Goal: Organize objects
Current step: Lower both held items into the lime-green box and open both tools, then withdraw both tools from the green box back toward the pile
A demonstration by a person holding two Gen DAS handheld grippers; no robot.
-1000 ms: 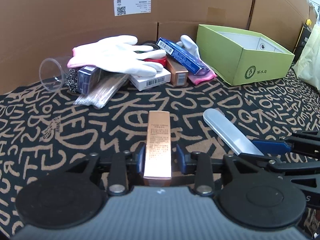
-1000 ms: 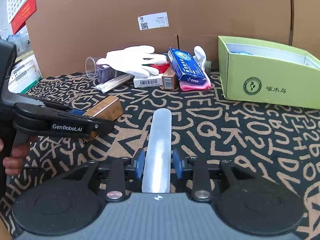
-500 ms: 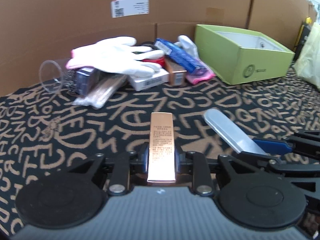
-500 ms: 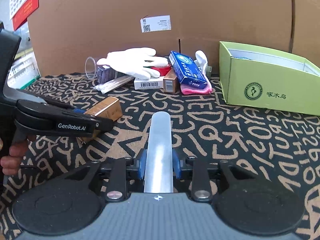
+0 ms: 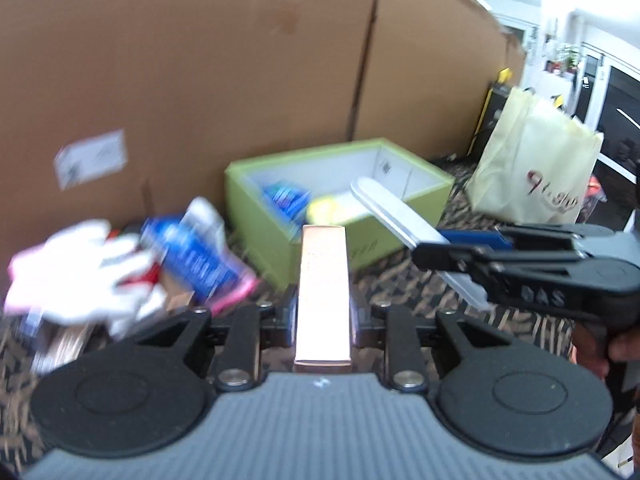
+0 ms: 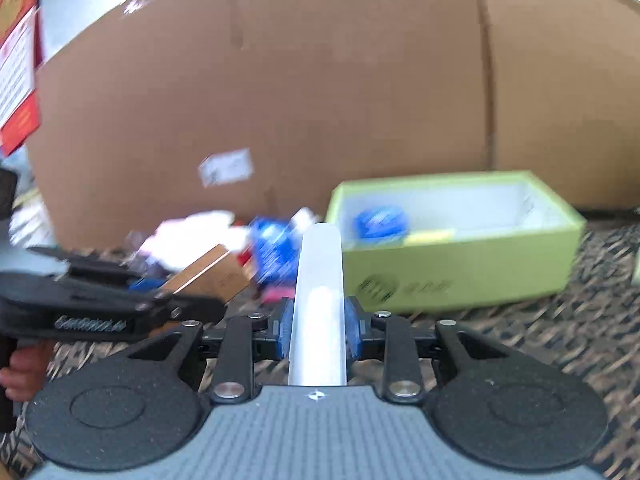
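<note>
My left gripper (image 5: 323,316) is shut on a long copper-coloured box (image 5: 323,280) and holds it lifted, pointing at the green box (image 5: 256,208). My right gripper (image 6: 318,324) is shut on a flat white case (image 6: 319,280), also lifted toward the green box (image 6: 460,272). In the left wrist view the right gripper (image 5: 460,248) shows at the right with the white case (image 5: 392,212) over the green box's front rim. In the right wrist view the left gripper (image 6: 160,296) shows at the left with the copper box (image 6: 208,276).
The green box holds a blue packet (image 5: 286,198) and a yellow item (image 5: 328,208). A pile with a white glove (image 5: 80,272) and a blue box (image 5: 192,256) lies left of it. A cardboard wall (image 5: 240,60) stands behind. A cream bag (image 5: 532,168) stands right.
Both grippers have lifted their objects off the patterned cloth and swung up toward the green box. The views are now blurred by the motion.
</note>
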